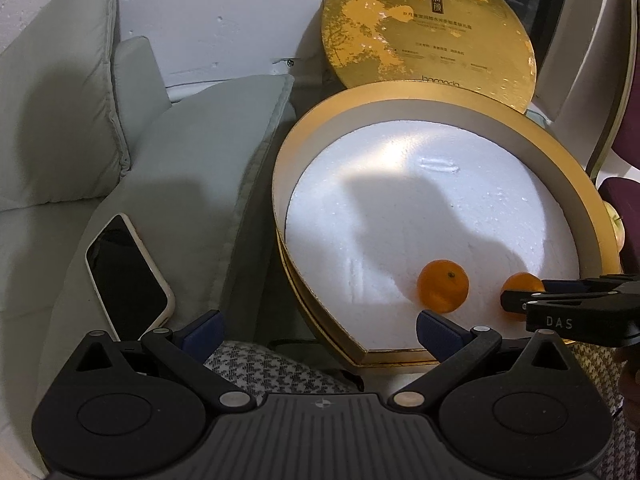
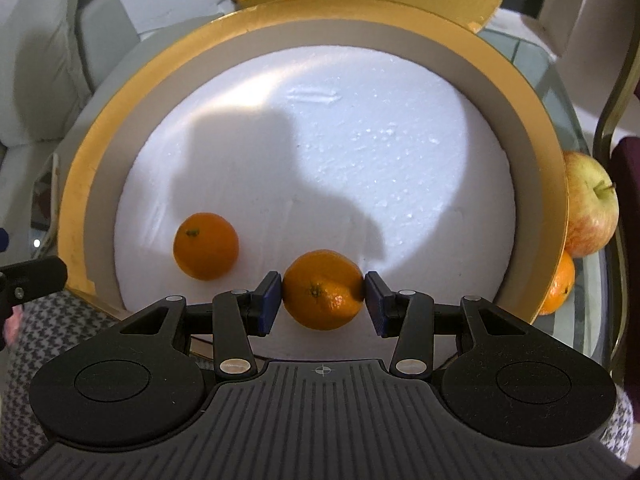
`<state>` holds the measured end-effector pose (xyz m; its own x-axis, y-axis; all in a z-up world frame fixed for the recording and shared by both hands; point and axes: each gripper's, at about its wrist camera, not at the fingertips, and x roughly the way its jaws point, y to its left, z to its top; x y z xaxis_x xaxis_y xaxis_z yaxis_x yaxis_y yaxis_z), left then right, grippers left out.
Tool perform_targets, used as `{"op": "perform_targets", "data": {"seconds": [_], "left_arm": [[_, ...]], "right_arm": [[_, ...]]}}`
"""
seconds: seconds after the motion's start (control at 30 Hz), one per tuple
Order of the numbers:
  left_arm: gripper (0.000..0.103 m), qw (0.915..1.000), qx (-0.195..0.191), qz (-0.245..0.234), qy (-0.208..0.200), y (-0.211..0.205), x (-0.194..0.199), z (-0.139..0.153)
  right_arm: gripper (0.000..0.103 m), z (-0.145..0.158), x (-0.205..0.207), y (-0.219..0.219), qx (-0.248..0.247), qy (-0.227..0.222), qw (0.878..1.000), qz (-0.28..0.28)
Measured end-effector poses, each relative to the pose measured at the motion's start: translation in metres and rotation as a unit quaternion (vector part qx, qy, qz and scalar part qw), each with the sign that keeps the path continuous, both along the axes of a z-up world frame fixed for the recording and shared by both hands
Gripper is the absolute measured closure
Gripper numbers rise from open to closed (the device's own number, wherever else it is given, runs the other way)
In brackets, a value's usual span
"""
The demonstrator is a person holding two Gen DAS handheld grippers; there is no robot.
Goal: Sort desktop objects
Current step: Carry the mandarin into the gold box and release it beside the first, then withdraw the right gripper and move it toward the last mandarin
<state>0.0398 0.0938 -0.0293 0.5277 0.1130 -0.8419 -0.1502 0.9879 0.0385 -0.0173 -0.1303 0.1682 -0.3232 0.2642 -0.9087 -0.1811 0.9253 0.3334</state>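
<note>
While its blue pads press both flanks of a small round orange tangerine [image 2: 322,289], the right hand-held gripper [image 2: 322,300] hangs low over the near edge of a large round gold-rimmed gift box [image 2: 540,152], whose floor is a sheet of white foam. Whether the fruit rests on the foam or sits just above it cannot be told; the pinch looks light, fitting for soft peel. A second orange tangerine [image 2: 206,246], stem up, lies loose on the foam just left of the held one, inside the box and apart from the wall. Judging by that pair, the box serves as the collecting place for fruit, and this piece is at the point of being set down.

Outside the box's right wall, touching it, a yellow-red apple [image 2: 592,208] and another orange fruit [image 2: 560,284] wait on the glass desk [image 2: 560,92], likely next to go in. The box's gold round lid [image 1: 428,28] leans upright behind the box, keeping the opening clear.

At the box's near-left rim, the left hand-held gripper [image 1: 320,330] is spread wide and carries nothing. A dark-screened phone in a cream case [image 1: 128,272] lies on a pale grey sofa cushion [image 1: 188,152] left of the box.
</note>
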Motion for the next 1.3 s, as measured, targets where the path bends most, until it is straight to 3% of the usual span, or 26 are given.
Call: {"op": "perform_targets", "data": {"seconds": [0.07,0.4,0.8,1.3], "left_arm": [[0.001,1.0,0.001,-0.001,0.0,-0.001,-0.001,0.0],[0.001,0.9999,0.006,-0.011,-0.004,-0.008,-0.008,0.007],[0.001,0.9986,0.03,-0.039,-0.021,-0.034,-0.03,0.027],[0.001,0.9932,0.068,-0.088,-0.034,-0.069,-0.052,0.037]], "right_arm": [[0.05,-0.001,0.0,0.0,0.002,0.003,1.0,-0.001],[0.047,0.015,0.003,-0.013,0.007,0.0,1.0,-0.016],[0.027,0.094,0.002,-0.047,0.024,-0.065,0.996,-0.058],[0.026,0.119,-0.027,-0.069,0.043,-0.056,0.993,-0.096]]}}
